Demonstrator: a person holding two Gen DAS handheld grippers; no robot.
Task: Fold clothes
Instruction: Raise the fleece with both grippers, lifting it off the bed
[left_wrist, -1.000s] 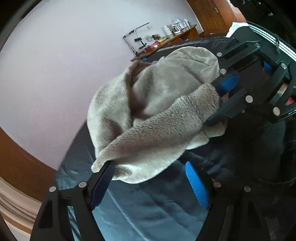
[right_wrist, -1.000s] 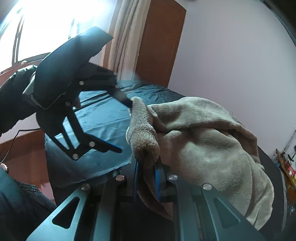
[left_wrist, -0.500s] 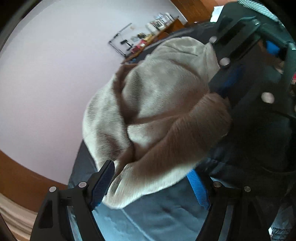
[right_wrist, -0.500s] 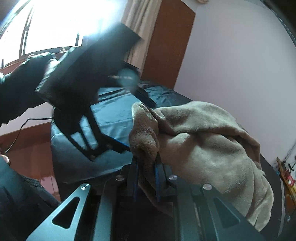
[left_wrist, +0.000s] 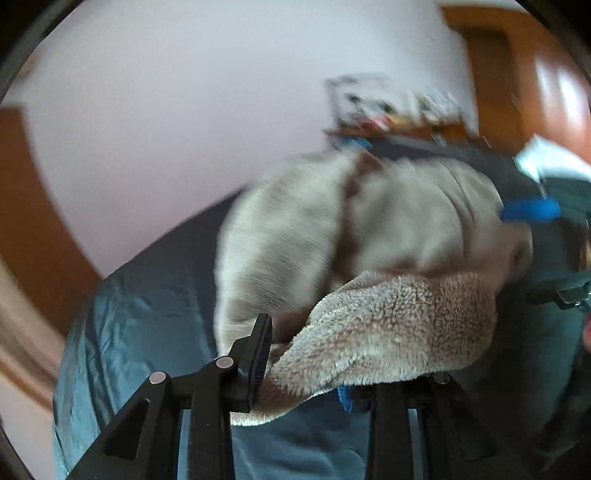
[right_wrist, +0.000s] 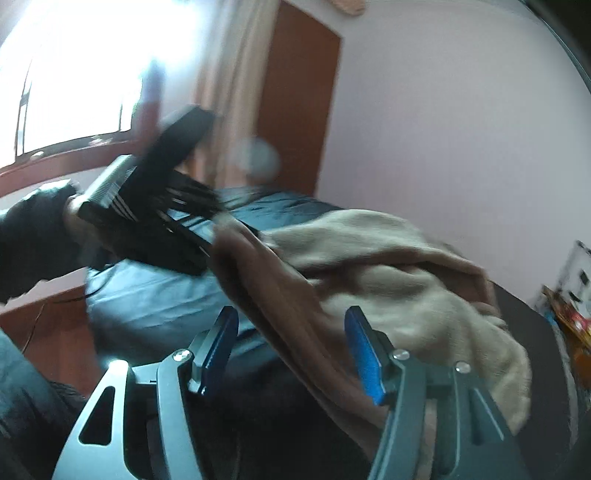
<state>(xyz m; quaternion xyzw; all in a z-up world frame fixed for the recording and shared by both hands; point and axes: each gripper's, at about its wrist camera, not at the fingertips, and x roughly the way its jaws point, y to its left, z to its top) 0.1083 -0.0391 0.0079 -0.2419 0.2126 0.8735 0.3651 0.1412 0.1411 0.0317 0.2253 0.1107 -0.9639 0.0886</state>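
the dark blue bed cover (right_wrist: 155, 306) lay bare left of the beige fleece garment (left_wrist: 388, 229), heaped in its middle. the left gripper (left_wrist: 303, 369) was closing onto the garment's fuzzy hem. the right gripper (right_wrist: 291, 350) was opening, fabric loose between its pads.

One beige fleece garment (left_wrist: 388, 325), two grippers (right_wrist: 291, 354), one dark bedsheet (left_wrist: 147, 332)

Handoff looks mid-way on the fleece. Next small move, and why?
Probably draw the right gripper back clear. Its jaws are opening with the beige fleece passing loose between them, while the left gripper is closing on a fold, so the left takes over.
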